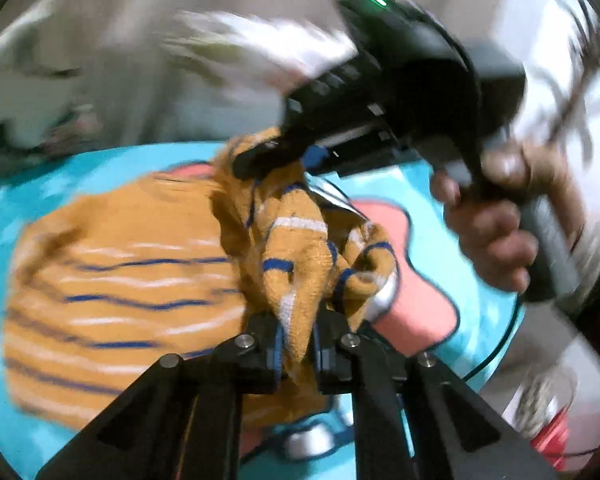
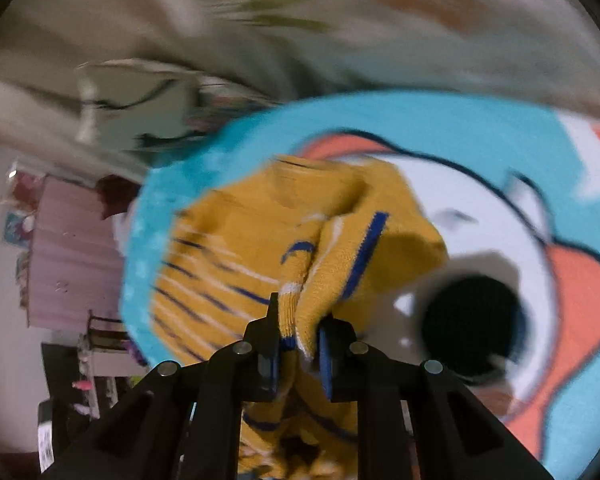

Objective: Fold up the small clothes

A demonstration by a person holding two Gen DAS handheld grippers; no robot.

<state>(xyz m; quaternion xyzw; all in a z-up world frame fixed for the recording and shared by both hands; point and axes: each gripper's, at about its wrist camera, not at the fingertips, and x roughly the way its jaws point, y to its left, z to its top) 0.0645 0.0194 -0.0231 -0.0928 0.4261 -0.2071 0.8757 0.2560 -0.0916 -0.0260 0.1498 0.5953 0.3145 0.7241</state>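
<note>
A small mustard-yellow knit garment (image 1: pixel 140 280) with blue and white stripes lies partly on a turquoise cartoon-print mat (image 1: pixel 60 176). My left gripper (image 1: pixel 298 350) is shut on a bunched fold of it, which rises from the mat. The right gripper (image 1: pixel 268 156), held by a person's hand (image 1: pixel 488 240), also pinches the garment at its far upper edge. In the right wrist view my right gripper (image 2: pixel 298 356) is shut on a striped fold of the garment (image 2: pixel 240 248), with the rest draped below over the mat (image 2: pixel 420 120).
The mat shows orange and white cartoon shapes and a black round patch (image 2: pixel 472 328). Beige bedding (image 2: pixel 340 20) surrounds it. A pink box (image 2: pixel 72 252) and cluttered shelves stand at the left. A red object (image 1: pixel 552 436) sits at the lower right. Both views are motion-blurred.
</note>
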